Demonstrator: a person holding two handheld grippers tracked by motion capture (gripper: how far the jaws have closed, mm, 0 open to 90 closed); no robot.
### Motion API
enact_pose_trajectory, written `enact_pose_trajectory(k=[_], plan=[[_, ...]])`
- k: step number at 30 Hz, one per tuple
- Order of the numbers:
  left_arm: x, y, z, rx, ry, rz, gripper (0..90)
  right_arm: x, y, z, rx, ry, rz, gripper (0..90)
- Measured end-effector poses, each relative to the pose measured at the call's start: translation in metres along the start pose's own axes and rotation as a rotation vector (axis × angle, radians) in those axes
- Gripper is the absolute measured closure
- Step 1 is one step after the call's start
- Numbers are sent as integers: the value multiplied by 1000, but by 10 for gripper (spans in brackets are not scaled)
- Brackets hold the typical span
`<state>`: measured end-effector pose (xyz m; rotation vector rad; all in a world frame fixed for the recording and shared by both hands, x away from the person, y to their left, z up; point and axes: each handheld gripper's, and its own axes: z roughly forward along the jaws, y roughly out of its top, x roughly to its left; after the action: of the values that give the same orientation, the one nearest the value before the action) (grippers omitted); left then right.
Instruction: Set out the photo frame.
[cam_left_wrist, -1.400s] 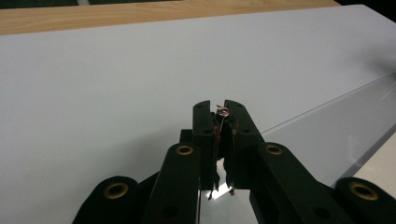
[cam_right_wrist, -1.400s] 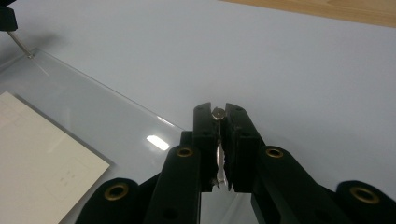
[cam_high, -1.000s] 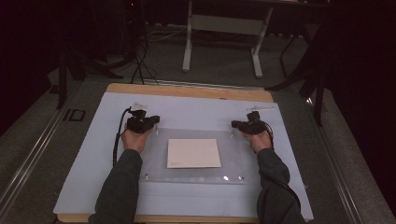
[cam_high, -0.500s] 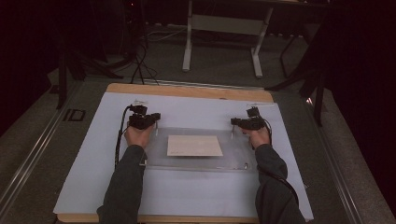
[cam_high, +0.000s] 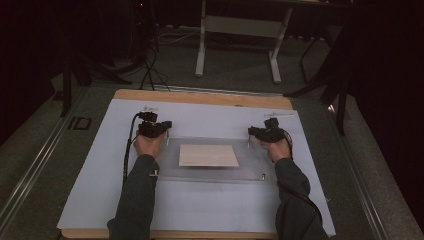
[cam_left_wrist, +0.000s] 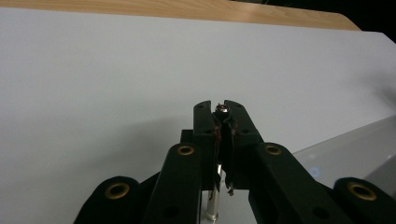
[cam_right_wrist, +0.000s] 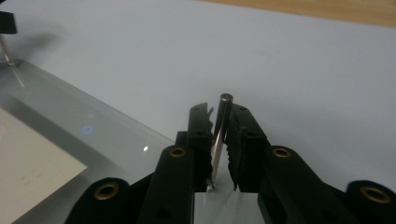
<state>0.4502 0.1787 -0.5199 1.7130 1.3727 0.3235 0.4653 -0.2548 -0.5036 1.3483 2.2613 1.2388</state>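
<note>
The clear plate (cam_high: 210, 172) hangs level between both tongs, left tongs (cam_left_wrist: 219, 122) clenched on its ten-o'clock post (cam_left_wrist: 221, 111), right tongs (cam_right_wrist: 223, 140) loosening around its two-o'clock post (cam_right_wrist: 220, 135).

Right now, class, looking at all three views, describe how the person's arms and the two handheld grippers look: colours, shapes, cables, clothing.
Both forearms wear dark grey-green long sleeves. The left gripper and right gripper are small, black and handheld. A black cable trails from the left one along the sleeve. Seen close up, each has two black jaws with toothed inner faces, carried on black link arms set with brass-coloured eyelets.
</note>
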Motion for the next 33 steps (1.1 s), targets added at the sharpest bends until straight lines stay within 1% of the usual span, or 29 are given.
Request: enact_pose_trajectory(k=[4, 7, 8, 12, 13, 15, 18, 22, 23, 24, 27, 30, 32, 33], plan=[[0, 0, 0, 1, 1, -1, 849, 2, -4, -12, -38, -8, -47, 760], [0, 0, 0, 1, 1, -1, 849, 4, -7, -19, -55, -15, -66, 756], [0, 0, 0, 1, 2, -2, 849, 5, -11, -26, -75, -30, -91, 754], [0, 0, 0, -1, -1, -7, 849, 6, -19, -34, -103, -38, -114, 739], [0, 0, 0, -1, -1, -7, 849, 7, -21, -35, -104, -39, -114, 738], [0, 0, 0, -2, -1, -8, 849, 8, -25, -39, -108, -41, -131, 736], [0, 0, 0, -1, -2, -10, 849, 8, -32, -42, -110, -47, -145, 737], [1, 0, 0, -2, -4, -16, 849, 8, -41, -46, -122, -47, -145, 736], [1, 0, 0, -2, -4, -16, 848, 8, -41, -46, -122, -47, -145, 736], [1, 0, 1, -4, -6, -19, 848, 8, -45, -48, -119, -44, -143, 737], [1, 0, 1, -4, -8, -21, 848, 8, -50, -49, -116, -33, -152, 735], [1, 0, 1, -4, -8, -22, 848, 9, -54, -51, -109, -28, -173, 710], [1, 0, 1, -3, -8, -23, 848, 9, -56, -53, -110, -34, -187, 699], [1, 0, 1, -3, -8, -24, 848, 9, -57, -54, -107, -27, -192, 699]])
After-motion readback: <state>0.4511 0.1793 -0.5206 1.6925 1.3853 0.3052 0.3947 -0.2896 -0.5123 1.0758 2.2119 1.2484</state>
